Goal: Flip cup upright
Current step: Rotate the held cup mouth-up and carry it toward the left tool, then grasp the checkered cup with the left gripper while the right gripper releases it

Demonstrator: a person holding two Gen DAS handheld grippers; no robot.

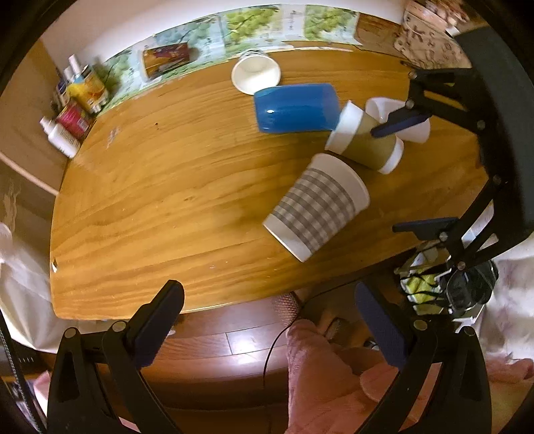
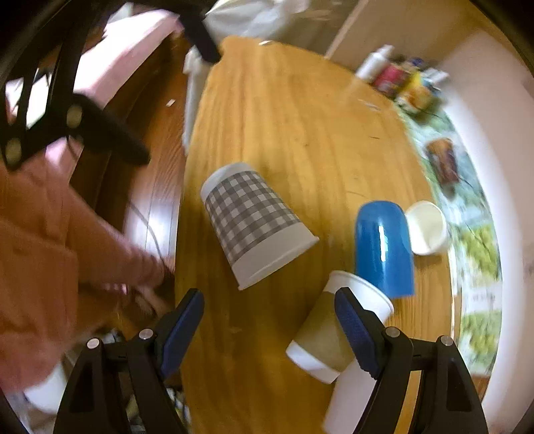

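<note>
Several cups lie on the wooden table (image 1: 150, 187). A grey checked paper cup (image 1: 317, 207) (image 2: 253, 227) lies on its side near the front edge. A tan-sleeved paper cup (image 1: 363, 140) (image 2: 330, 330) lies on its side beside a blue plastic cup (image 1: 297, 106) (image 2: 383, 247), also on its side. A small white cup (image 1: 255, 71) (image 2: 427, 227) lies behind it. My right gripper (image 2: 270, 320) (image 1: 410, 170) is open above the table, one finger over the tan cup. My left gripper (image 1: 267, 313) is open and empty off the table's front edge.
Another white cup (image 1: 410, 123) (image 2: 350, 397) lies by the tan cup. Bottles and cans (image 1: 76, 100) (image 2: 400, 76) crowd the far left corner. A printed runner (image 1: 260, 26) and a small box (image 1: 165, 60) line the wall. My leg in pink (image 1: 333, 377) is below the table edge.
</note>
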